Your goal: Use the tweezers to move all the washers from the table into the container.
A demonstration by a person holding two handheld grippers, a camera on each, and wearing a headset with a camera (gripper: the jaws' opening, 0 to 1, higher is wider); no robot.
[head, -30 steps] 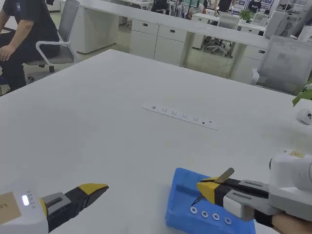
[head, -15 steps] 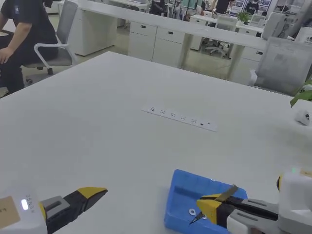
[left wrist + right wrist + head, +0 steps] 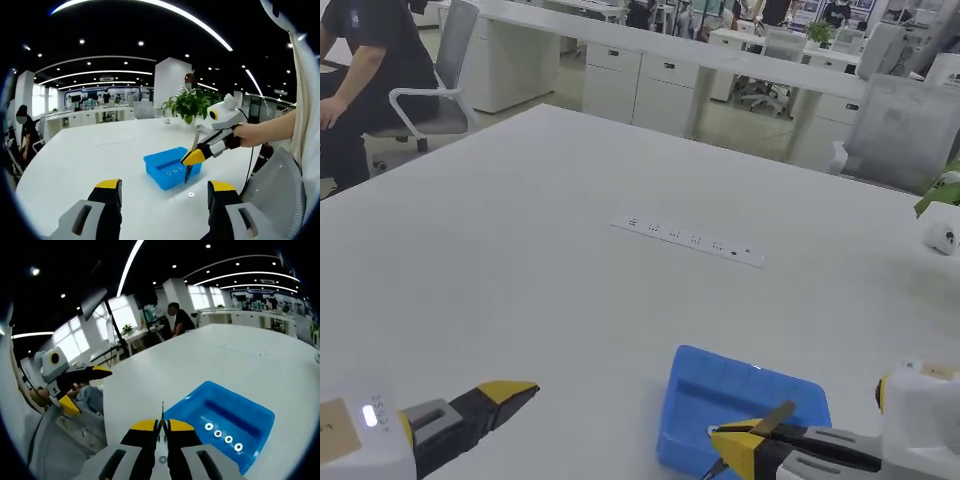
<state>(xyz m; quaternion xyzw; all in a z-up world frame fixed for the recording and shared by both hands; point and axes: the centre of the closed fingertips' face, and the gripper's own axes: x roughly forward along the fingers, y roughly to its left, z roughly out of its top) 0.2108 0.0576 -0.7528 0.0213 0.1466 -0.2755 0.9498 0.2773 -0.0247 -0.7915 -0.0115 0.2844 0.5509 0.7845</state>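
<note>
Five washers, one container, one tweezers

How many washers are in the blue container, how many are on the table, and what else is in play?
Washers in the blue container: 4
Washer on the table: 1
Blue container: 1
Tweezers: 1
Total: 7

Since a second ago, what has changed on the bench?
The right gripper, shut on the tweezers, drew back from over the blue container toward the near edge of the table, by a loose washer. Left gripper stayed open and idle; container unmoved.
</note>
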